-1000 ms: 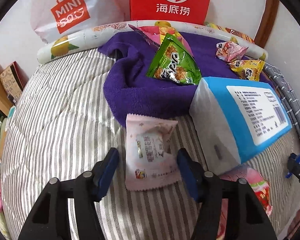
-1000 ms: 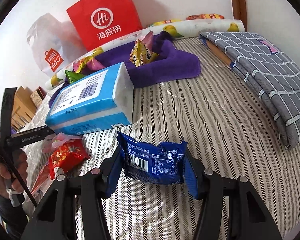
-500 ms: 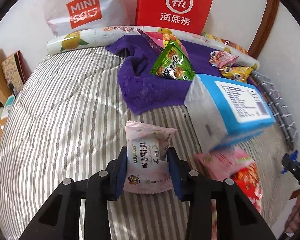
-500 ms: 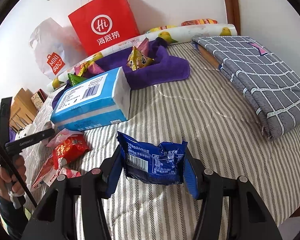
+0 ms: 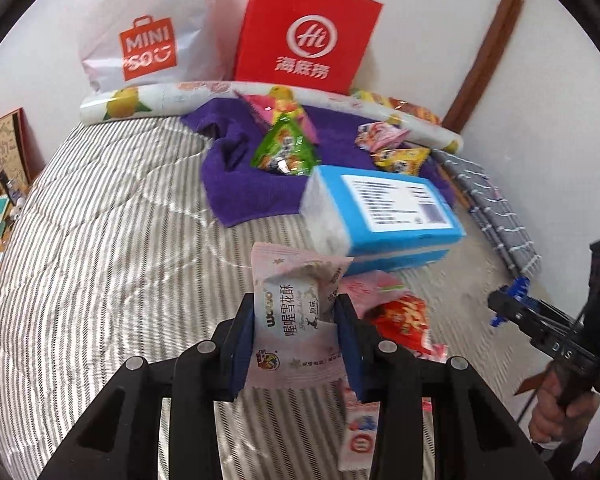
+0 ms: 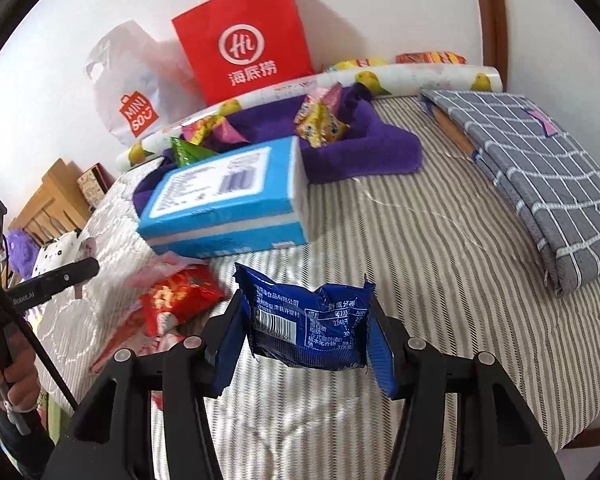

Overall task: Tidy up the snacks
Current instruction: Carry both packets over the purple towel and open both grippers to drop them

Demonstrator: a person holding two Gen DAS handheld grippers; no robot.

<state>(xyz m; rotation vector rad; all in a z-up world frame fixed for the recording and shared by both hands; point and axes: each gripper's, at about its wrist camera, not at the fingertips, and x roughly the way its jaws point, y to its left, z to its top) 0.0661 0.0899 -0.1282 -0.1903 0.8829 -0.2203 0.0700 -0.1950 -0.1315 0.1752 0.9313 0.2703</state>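
Left gripper (image 5: 296,340) clamped on pale pink snack packet (image 5: 296,312), jaws pressing both sides, packet held clear above striped bed cover (image 5: 100,260); jaws just been closing, packet between them. Right gripper (image 6: 306,338) clamped on dark blue snack packet (image 6: 312,324), crumpled, barcode side facing camera, also lifted off the bed. Right gripper seen again at right edge of left wrist view, hand (image 5: 556,408) on its handle.

Blue tissue pack (image 5: 384,212) lying on bed, far end touching purple towel (image 5: 252,184). On the towel: green triangular packet (image 5: 286,150), pink packet behind it, yellow packet (image 5: 400,158) and pink-white packet (image 5: 380,136) toward the right. Loose pile just beside near end of tissue pack: red snack packet (image 6: 176,300) plus pink ones, partly under left gripper.

Fruit-print roll (image 5: 148,100) along bed's far edge by the wall. Red paper bag (image 5: 306,32) and white Miniso bag (image 5: 148,40) standing behind it. Grey checked folded blanket (image 6: 540,184) at bed's right side, well apart from snacks.
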